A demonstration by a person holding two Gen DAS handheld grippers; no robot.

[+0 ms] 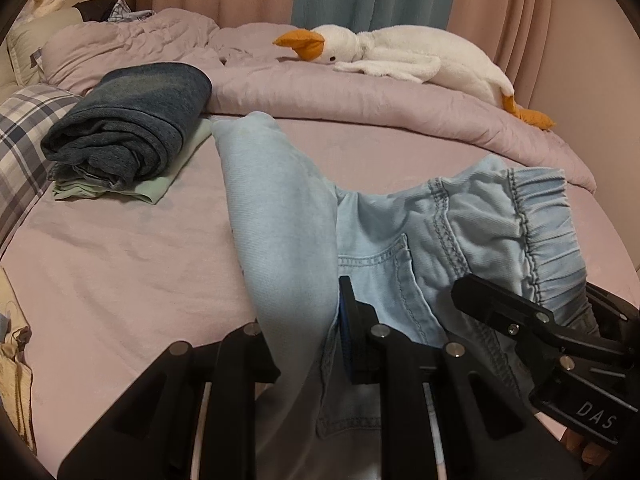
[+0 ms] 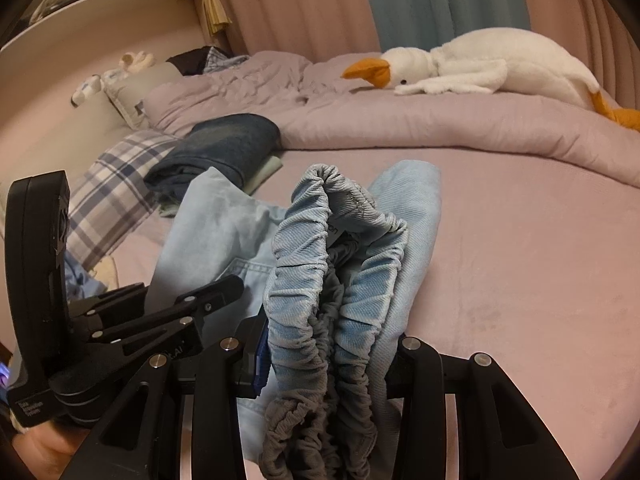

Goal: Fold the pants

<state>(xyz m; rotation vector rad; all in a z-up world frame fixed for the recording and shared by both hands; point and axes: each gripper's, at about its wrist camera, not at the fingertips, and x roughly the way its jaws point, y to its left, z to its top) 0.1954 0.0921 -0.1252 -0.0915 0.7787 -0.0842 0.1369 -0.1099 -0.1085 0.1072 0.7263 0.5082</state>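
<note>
The pale blue pants (image 1: 280, 216) are held over the mauve bed sheet (image 1: 120, 264), long axis running away toward the quilt (image 1: 360, 96), the leg pinched in the left gripper (image 1: 308, 344), the gathered elastic waistband (image 2: 340, 264) clamped in the right gripper (image 2: 328, 364) alongside, both equally near.

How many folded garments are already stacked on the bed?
2: dark blue folded jeans on top, a pale green folded garment under them, beside the plaid pillow. More may be hidden between.
</note>
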